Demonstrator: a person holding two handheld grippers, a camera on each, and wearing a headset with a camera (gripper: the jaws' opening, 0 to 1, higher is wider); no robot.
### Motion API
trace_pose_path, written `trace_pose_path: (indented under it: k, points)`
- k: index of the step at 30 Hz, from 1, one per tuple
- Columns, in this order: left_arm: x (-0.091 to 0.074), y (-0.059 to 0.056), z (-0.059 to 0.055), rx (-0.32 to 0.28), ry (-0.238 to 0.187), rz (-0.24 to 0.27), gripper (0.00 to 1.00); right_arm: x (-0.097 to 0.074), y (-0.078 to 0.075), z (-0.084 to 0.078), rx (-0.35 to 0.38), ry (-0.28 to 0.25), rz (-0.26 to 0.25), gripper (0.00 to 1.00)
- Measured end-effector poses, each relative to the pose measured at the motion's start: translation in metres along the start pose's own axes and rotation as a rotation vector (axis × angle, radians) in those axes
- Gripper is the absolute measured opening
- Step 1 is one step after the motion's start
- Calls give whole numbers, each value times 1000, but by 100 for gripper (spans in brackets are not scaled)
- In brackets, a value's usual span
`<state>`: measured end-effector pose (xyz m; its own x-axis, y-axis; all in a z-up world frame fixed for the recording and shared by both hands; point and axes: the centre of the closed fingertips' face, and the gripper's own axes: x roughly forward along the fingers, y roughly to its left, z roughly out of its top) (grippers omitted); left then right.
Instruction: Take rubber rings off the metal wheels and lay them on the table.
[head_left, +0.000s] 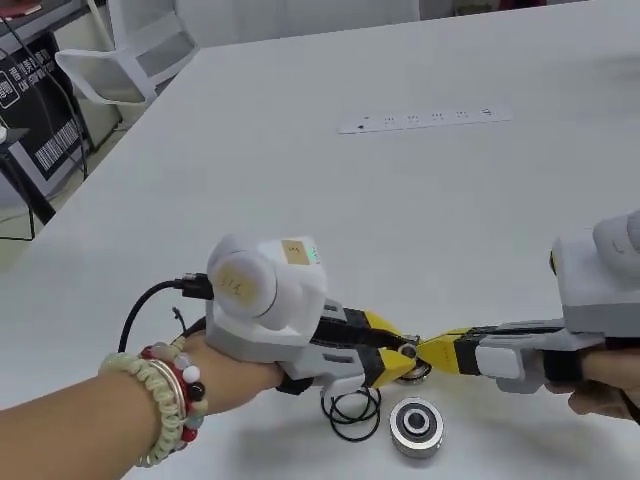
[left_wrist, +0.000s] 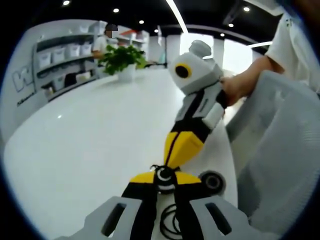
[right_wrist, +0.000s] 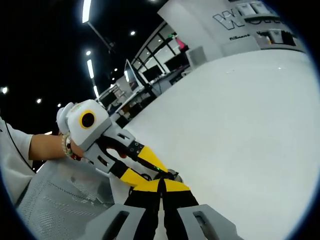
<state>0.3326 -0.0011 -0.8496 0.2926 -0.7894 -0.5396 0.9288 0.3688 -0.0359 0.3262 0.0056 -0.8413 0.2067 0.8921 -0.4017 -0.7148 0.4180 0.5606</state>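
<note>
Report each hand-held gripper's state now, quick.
Left hand-held gripper: closed on a metal wheel.
Right hand-held gripper: closed; what it grips cannot be told.

Your right hand-held gripper (head_left: 428, 352) runs off the head view's right edge. The wheel (head_left: 416, 373) at the jaw tips is mostly hidden, its rim too small to make out.

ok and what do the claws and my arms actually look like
The left claw and right claw each have yellow tips, black jaws and a rounded grey-white housing. A black cable leaves the left one. That wrist wears beaded bracelets, pale green and dark red. The right arm has a white short sleeve.
</note>
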Motion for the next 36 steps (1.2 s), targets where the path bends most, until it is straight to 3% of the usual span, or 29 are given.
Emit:
trace_pose_path:
  k: [1, 2, 3, 4, 7, 12, 16, 18, 22, 26, 27, 29, 36]
  points:
    - [0, 0, 0, 0, 0, 1, 13, 1, 5, 1, -2, -5, 25, 0]
    - [0, 0, 0, -1, -1, 2, 13, 3, 24, 14, -3, -70, 119, 0]
    - [1, 0, 1, -1, -2, 4, 13, 3, 12, 6, -23, -5, 37, 0]
    - [1, 0, 1, -2, -2, 7, 13, 5, 9, 9, -151, -2, 32, 0]
    - [1, -1, 1, -2, 0, 11, 13, 6, 9, 5, -97, 1, 27, 0]
    - [2, -1, 2, 8, 14, 17, 13, 0, -7, 3, -94, 7, -34, 0]
    - [3, -1, 3, -11, 42, 17, 14, -2, -11, 3, -69, 6, -44, 0]
    - [3, -4, 5, 23, 56, 2, 16, -3, -15, 2, -57, 12, -55, 0]
    - [-5, -4, 24, 19, 4, -16, 15, -10, -17, 7, -35, -9, -61, 0]
    - [-19, -2, 38, -5, -29, -24, 32, -16, -16, 13, -34, -29, -62, 0]
    - [-24, -3, 44, -24, -49, -30, 38, -18, -16, 14, -32, -32, -62, 0]
    - [-35, -3, 53, -8, -83, -19, 44, -20, -14, 16, -30, -33, -60, 0]
    - [-73, 1, 60, 32, -98, 23, 58, -30, -6, 20, -44, -29, -51, 0]
